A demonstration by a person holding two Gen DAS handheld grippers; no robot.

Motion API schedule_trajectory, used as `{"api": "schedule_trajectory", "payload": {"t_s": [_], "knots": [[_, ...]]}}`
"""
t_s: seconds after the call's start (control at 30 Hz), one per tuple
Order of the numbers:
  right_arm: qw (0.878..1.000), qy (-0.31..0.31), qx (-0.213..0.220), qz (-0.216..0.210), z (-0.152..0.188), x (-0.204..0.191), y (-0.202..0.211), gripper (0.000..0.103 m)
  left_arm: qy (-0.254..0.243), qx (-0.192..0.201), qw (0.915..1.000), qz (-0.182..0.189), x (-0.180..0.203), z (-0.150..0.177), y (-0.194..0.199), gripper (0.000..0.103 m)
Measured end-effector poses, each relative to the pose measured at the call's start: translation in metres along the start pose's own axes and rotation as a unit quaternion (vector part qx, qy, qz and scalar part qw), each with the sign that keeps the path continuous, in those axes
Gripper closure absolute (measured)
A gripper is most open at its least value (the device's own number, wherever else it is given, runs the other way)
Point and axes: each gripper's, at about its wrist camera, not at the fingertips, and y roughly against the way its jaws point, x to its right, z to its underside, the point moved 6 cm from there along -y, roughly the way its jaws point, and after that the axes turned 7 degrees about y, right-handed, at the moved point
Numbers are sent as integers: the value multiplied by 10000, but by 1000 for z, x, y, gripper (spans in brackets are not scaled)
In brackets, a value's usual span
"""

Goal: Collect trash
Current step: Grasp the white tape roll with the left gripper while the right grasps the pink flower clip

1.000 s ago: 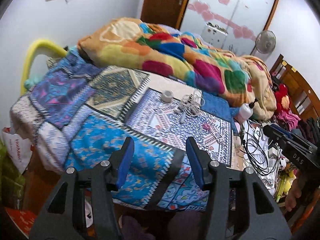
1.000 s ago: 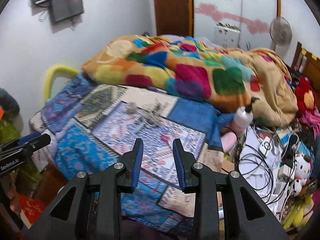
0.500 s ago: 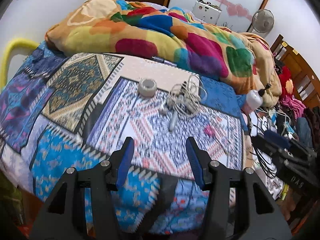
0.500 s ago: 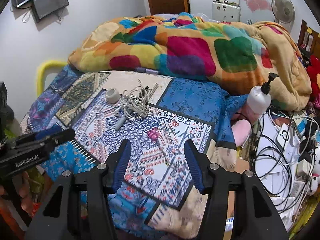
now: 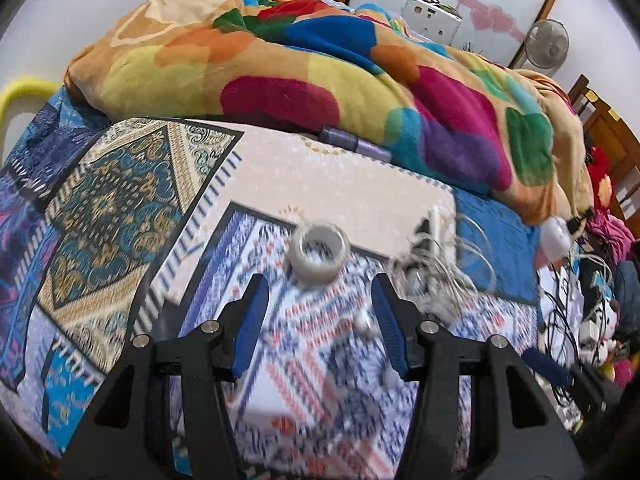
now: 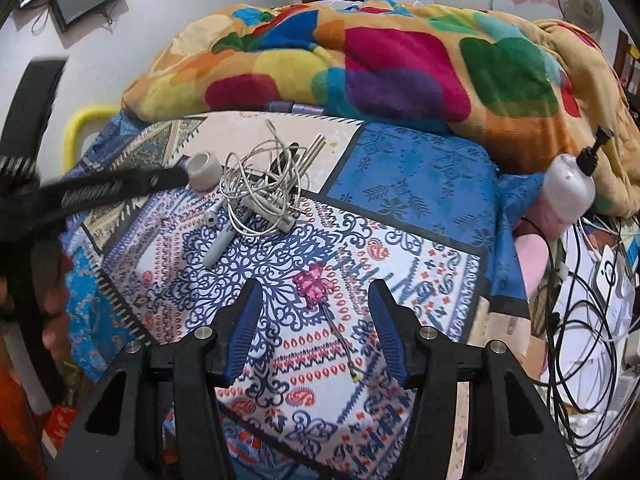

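Both sets of blue fingers parted, nothing between them. Left gripper (image 5: 318, 312) hanging just short of the tape roll (image 5: 319, 255), its fingers (image 5: 250, 322) framing the roll from the near side without touching it. Right gripper (image 6: 314, 322) poised above the pink wrapper (image 6: 314, 285), which lies on the patterned bedspread (image 6: 416, 184) well to the near right of the roll (image 6: 203, 171).

Closer than a second ago: bed now filling both views, the roll grown from a small dot far up the spread to a large ring at the left fingertips. Right fingers (image 6: 246, 326), narrow a second back, since spread wide and steady at that width.

Tangle of white cables (image 6: 260, 188) heaped just right of the roll, a grey pen-like stick (image 6: 218, 246) slanting out below it. Multicoloured blanket (image 5: 320, 72) bunched beyond the roll, pump bottle (image 6: 568, 192) far to its right at the bed's edge.

Approach judged nearly done, no trash yet picked up. Likely first targets: the roll for the left, the wrapper for the right. Whether the cables count as trash, unclear.
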Motion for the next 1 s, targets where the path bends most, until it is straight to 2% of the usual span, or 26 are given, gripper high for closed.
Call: {"api": "schedule_trajectory", "payload": {"t_s": [0.17, 0.3, 0.33, 0.37, 0.47, 0.57, 0.87, 1.0], "knots": [[9999, -102, -7, -4, 5, -2, -11, 52, 11, -35, 10000, -44, 0, -9, -28, 50], [9997, -239, -49, 15, 7, -1, -17, 53, 40, 69, 10000, -3, -1, -10, -35, 51], [9996, -261, -34, 33, 8, -1, -17, 55, 29, 75, 10000, 32, -1, -11, -36, 59], [9997, -245, -11, 65, 8, -2, -17, 56, -6, 69, 10000, 67, 0, -11, -37, 64], [9995, -102, 16, 296, 10, -6, -18, 64, -120, 76, 9999, 39, 1, -13, -37, 64], [9978, 49, 31, 655, 11, -8, -20, 81, -244, 124, 9996, 22, 3, -11, -32, 64], [9989, -230, -20, 418, 7, -1, -18, 81, -106, 87, 9998, 123, -8, 10, -5, 64], [9988, -241, 67, 423, 2, -3, -2, 81, -97, 138, 9998, 138, -10, 18, 16, 64]]}}
